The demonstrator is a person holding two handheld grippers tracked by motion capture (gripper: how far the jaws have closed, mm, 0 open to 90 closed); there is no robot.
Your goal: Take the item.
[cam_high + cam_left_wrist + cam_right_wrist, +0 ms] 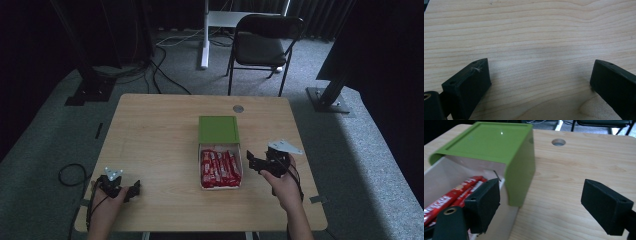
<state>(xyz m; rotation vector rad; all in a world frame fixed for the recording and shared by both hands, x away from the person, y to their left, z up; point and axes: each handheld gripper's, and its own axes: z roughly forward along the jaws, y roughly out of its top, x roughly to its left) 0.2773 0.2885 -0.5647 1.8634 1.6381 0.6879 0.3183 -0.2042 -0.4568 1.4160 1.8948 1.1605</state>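
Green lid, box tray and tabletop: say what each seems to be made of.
Green lid: probably smooth plastic or coated card; it shows a glossy highlight and rounded, moulded-looking edges.
Box tray: likely matte cardboard; thin, pale, dull walls.
Tabletop: wood or wood-look laminate; wavy grain lines, low sheen.

Wide-open right tool (541, 205) beside green lid (489, 142), red bars (454, 195).
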